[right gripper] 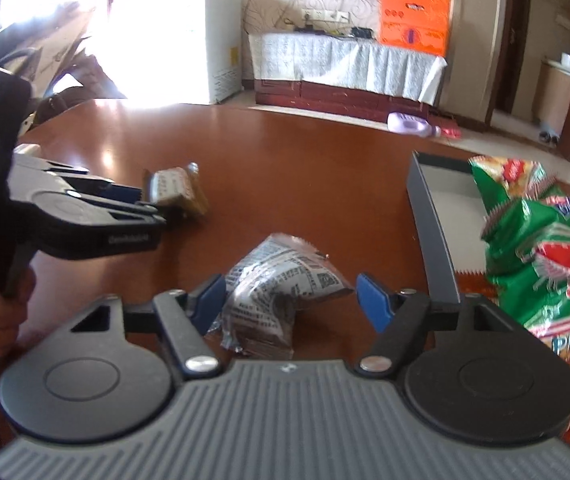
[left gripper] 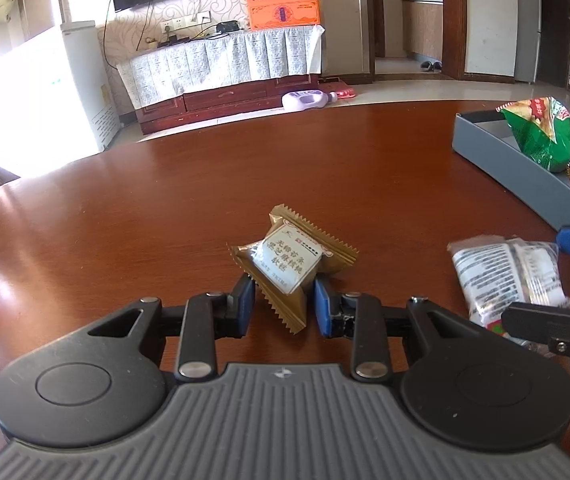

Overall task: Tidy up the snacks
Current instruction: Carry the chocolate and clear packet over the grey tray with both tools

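Snacks remain loose on surface point(left gripper: 165, 184). Left hand-held gripper point(left gripper: 284, 300) straddles gold packet point(left gripper: 291, 262), narrowly parted; right hand-held gripper point(right gripper: 291, 298) brackets silver packet point(right gripper: 281, 280), wide, evidently positioned for transfer to grey tray point(right gripper: 431, 216) holding green bags point(right gripper: 541, 248).

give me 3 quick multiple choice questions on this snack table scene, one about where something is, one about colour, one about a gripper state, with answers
1. Where are the green snack bags?
A. on the floor
B. in the grey tray
C. under the TV

2. What colour is the wrapper of the small packet in front of the left gripper?
A. gold
B. red
C. blue

3. How does the right gripper stand at the silver packet?
A. shut tight on it
B. open, jaws either side of it
C. far away from it

Answers:
1 B: the bags sit inside the tray's grey walls on the table.
2 A: gold wrapper with a white label.
3 B: there is a clear gap between the right blue pad and the packet.
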{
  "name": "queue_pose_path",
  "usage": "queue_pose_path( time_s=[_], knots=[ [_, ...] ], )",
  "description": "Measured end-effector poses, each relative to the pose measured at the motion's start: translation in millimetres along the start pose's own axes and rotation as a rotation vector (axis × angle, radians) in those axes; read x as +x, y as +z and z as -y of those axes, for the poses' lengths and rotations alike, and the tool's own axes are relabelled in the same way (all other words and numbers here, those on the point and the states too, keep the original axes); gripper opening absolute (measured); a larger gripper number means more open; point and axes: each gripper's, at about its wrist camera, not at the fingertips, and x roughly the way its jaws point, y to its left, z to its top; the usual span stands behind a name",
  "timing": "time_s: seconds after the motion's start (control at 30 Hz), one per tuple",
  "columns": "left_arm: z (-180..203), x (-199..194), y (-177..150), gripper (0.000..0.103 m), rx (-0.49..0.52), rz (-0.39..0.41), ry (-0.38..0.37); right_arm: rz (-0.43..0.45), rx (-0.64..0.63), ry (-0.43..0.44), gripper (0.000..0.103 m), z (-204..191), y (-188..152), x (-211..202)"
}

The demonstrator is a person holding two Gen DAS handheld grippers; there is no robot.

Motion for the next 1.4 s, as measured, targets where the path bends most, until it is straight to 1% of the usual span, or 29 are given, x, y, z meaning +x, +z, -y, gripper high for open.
queue_pose_path(
  time_s=[0.07,0.1,0.2,0.23,0.27,0.3,0.33,0.37,0.43,0.47,0.57,0.63,0.7,0.73,0.77,0.83,0.9,0.93,1.03,1.07,1.1,1.13,1.2,1.27,1.3,1.4],
  knots=[
    [-3,0,0,0.036,-0.016,-0.004,-0.008,0.012,0.010,0.031,0.074,0,1,-6],
    [-4,0,0,0.036,-0.022,-0.005,-0.011,0.017,0.017,0.033,0.074,0,2,-8],
    [-4,-1,0,0.036,-0.012,-0.005,-0.008,0.016,0.059,0.073,0.074,5,2,-14],
    [-5,-1,0,0.036,-0.005,-0.004,-0.007,0.004,0.054,0.071,0.074,6,1,-12],
    [-4,-1,0,0.036,-0.002,-0.003,-0.007,-0.024,0.056,0.066,0.076,8,-1,-8],
    [-3,-1,0,0.036,-0.004,-0.004,-0.007,-0.044,0.091,0.070,0.079,12,-4,-5],
    [-4,0,1,0.036,-0.008,-0.006,-0.008,-0.061,0.154,0.082,0.080,17,-6,-5],
    [-4,0,1,0.036,-0.012,-0.007,-0.010,-0.085,0.226,0.098,0.082,24,-7,-5],
    [-3,0,1,0.036,-0.011,-0.007,-0.012,-0.111,0.385,0.138,0.083,36,-12,-8],
    [-3,0,1,0.036,-0.008,-0.007,-0.014,-0.116,0.444,0.156,0.083,39,-14,-9],
    [-4,0,1,0.036,-0.006,-0.007,-0.020,-0.117,0.554,0.162,0.083,42,-16,-11],
    [-7,0,1,0.036,-0.007,-0.008,-0.027,-0.111,0.571,0.138,0.082,36,-20,-17],
    [-8,0,1,0.037,-0.003,-0.007,-0.032,-0.108,0.521,0.054,0.083,24,-21,-20],
    [-8,0,1,0.037,-0.003,-0.007,-0.034,-0.118,0.504,0.030,0.084,17,-22,-20],
    [-9,0,1,0.037,-0.004,-0.007,-0.036,-0.121,0.482,0.023,0.083,8,-21,-21],
    [-9,0,0,0.037,0.001,-0.007,-0.042,-0.110,0.442,0.022,0.083,-7,-23,-26],
    [-9,-1,-1,0.037,0.006,-0.006,-0.042,-0.118,0.409,0.036,0.083,-15,-22,-17],
    [-10,-1,-1,0.037,0.001,-0.008,-0.045,-0.110,0.389,0.024,0.082,-17,-19,-12],
    [-10,-1,0,0.037,-0.006,-0.014,-0.045,-0.104,0.419,0.002,0.082,-7,-4,10],
    [-11,-1,-1,0.037,-0.007,-0.014,-0.046,-0.105,0.381,-0.019,0.077,-8,2,18],
    [-13,-1,1,0.037,-0.007,-0.015,-0.048,-0.104,0.309,-0.026,0.074,-11,6,25],
    [-14,-1,1,0.037,-0.006,-0.014,-0.047,-0.098,0.236,-0.020,0.065,-16,9,30],
    [-15,-1,0,0.037,-0.002,-0.012,-0.049,-0.080,0.103,-0.022,0.059,-24,14,31],
    [-14,0,1,0.037,0.002,-0.009,-0.043,-0.072,0.001,-0.042,0.057,-28,18,28],
    [-13,1,0,0.037,0.004,-0.006,-0.041,-0.070,-0.021,-0.046,0.057,-28,18,26],
    [-9,2,-3,0.035,0.004,0.004,-0.041,-0.062,-0.003,-0.029,0.056,-15,15,16]
  ],
)
